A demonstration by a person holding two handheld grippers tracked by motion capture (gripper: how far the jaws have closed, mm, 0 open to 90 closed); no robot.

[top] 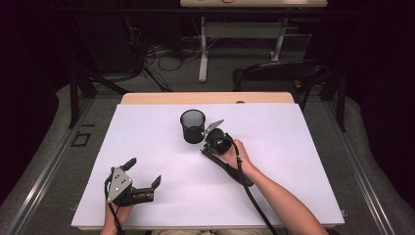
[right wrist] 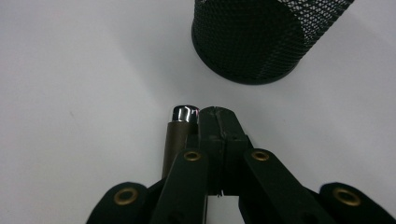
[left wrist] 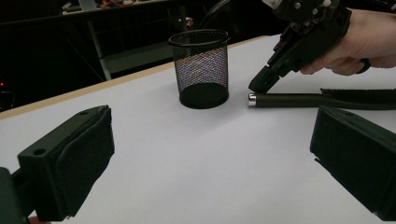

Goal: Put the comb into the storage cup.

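A black mesh cup (top: 192,126) stands upright near the middle of the white table top (top: 293,161). Just right of it lies a dark rod (top: 226,168) with a silver end cap, flat on the table. My right gripper (top: 204,147) points down at that capped end. In the right gripper view its jaws are pressed together with nothing between them (right wrist: 217,114), and the rod (right wrist: 180,135) lies right beside them, with the cup (right wrist: 261,37) just beyond. My left gripper (top: 143,172) rests near the front left, open and holding nothing. It faces the cup (left wrist: 201,70), the rod (left wrist: 289,99) and the right gripper (left wrist: 257,86).
The table's wooden far edge (top: 205,98) shows beyond the white sheet. A black chair (top: 279,73) stands behind the table at the right, and cables lie on the floor past it. The right gripper's cable (top: 252,196) trails along the forearm.
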